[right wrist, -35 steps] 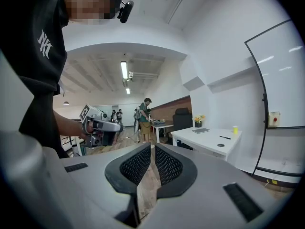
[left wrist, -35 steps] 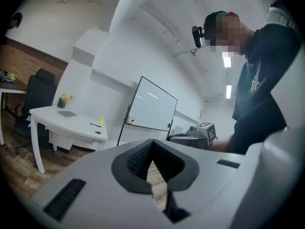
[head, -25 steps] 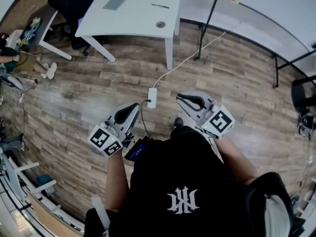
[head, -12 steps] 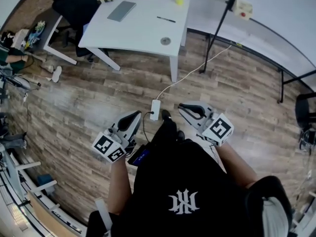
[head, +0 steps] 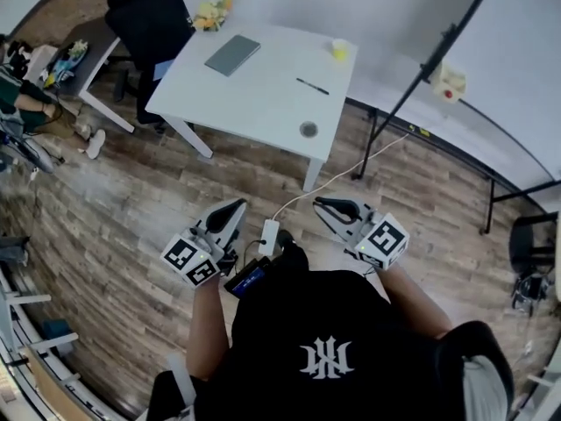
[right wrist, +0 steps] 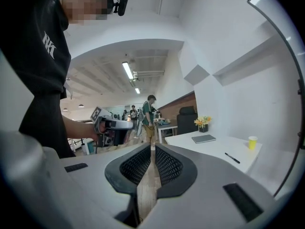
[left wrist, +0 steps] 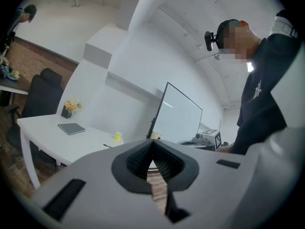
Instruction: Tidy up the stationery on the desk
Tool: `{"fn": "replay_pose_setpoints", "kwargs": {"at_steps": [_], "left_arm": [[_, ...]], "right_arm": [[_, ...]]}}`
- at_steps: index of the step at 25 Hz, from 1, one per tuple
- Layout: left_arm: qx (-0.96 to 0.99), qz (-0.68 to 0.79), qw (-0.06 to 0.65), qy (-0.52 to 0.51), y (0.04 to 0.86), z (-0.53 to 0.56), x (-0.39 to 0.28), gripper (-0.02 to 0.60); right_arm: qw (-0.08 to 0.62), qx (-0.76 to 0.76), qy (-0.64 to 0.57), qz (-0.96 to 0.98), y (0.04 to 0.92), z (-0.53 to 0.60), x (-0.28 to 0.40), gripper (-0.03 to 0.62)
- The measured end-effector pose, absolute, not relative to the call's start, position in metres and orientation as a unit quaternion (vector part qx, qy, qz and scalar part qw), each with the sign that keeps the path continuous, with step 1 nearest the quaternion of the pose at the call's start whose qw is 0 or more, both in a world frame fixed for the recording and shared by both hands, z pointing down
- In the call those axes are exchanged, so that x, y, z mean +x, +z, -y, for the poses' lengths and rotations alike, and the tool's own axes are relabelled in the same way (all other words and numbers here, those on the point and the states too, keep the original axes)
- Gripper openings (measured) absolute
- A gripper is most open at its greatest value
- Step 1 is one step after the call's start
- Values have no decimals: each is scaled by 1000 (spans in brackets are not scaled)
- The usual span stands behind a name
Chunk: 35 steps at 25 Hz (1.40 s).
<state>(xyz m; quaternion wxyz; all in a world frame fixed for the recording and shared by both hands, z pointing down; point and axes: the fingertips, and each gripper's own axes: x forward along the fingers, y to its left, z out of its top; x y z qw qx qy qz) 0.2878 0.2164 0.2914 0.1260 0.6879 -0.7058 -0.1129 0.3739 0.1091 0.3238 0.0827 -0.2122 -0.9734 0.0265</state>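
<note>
A white desk (head: pixel 263 103) stands ahead of me, a floor gap away from both grippers. On it lie a grey notebook (head: pixel 232 54), a black pen (head: pixel 312 86) and a yellow cup (head: pixel 339 49). The left gripper view shows the same notebook (left wrist: pixel 71 128) and cup (left wrist: pixel 117 137); the right gripper view shows the notebook (right wrist: pixel 203 139), pen (right wrist: pixel 232 158) and cup (right wrist: pixel 252 142). My left gripper (head: pixel 235 207) and right gripper (head: pixel 320 203) are held level over the floor, pointing toward the desk. Both are shut with nothing between the jaws.
A flower pot (head: pixel 213 11) sits at the desk's far corner and a black chair (head: pixel 153 20) stands beside it. A white power strip (head: pixel 269 235) with its cable lies on the wooden floor between the grippers. A black stand (head: pixel 429 60) rises right of the desk.
The desk has come closer and lower in the head view. Both grippers moved forward together over the floor, past the power strip, jaws unchanged.
</note>
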Motion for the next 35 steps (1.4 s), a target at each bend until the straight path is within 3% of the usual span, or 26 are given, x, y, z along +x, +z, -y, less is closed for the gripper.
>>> {"fn": "replay_pose_setpoints", "kwargs": {"at_steps": [8, 26, 35], "left_arm": [[702, 692, 126, -108, 283, -189, 202, 2], [670, 718, 146, -123, 303, -188, 79, 2], [662, 725, 165, -94, 311, -160, -22, 2]], "right_arm": [[85, -209, 25, 974, 306, -82, 271, 51], [99, -241, 59, 964, 325, -67, 134, 51], [109, -231, 90, 963, 347, -29, 22, 51]]}}
